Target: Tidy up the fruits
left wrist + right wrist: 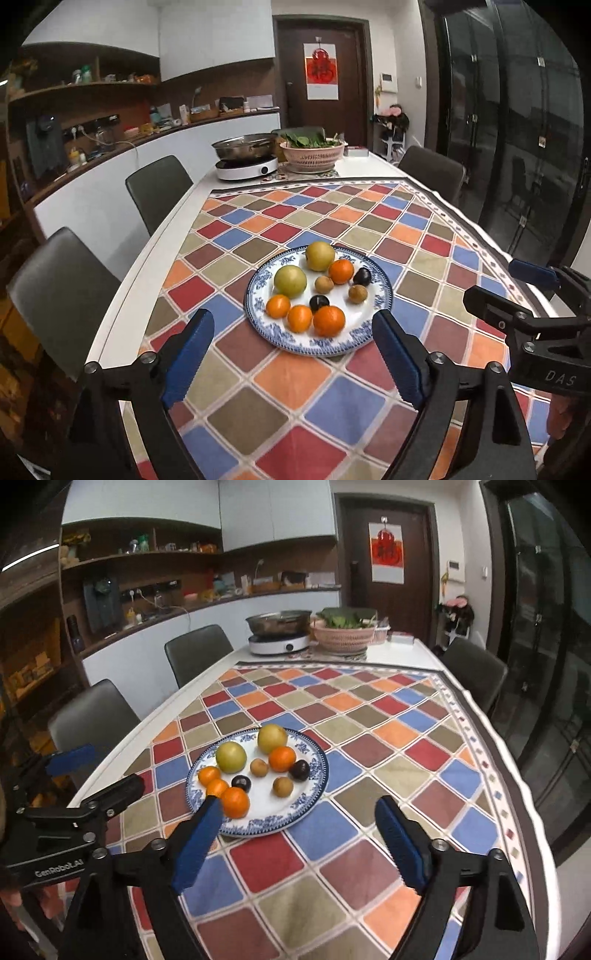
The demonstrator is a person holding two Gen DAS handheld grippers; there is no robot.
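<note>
The fruits all sit together on one round white plate with a blue patterned rim (364, 325), which lies on the chequered red, blue, orange and tan tablecloth (325, 413) near the near-left part of the counter (122, 314). On it, two large yellow-green apples or pears (290, 281) sit at the far left, four orange mandarins (328, 320) are split three along the near edge and one toward the far side, two small dark plums (318, 302) and two small tan-brown round fruits (358, 294) lie between and to the right. Kinds are mingled rather than grouped, so this fits either fruit gathered onto the plate as the tidy end state or a mixed plate awaiting sorting; the pictures do not settle which. The left gripper (293, 343) hangs just near of the plate, its blue-padded jaws spread wide and empty, framing the plate as if lined up on it. The right gripper (299, 830) hangs to the right of the plate, likewise spread and holding nothing. At the far end stand a steel pot on a white induction cooker (246, 169) and a pink colander of greens (313, 153), well apart from the fruit.
</note>
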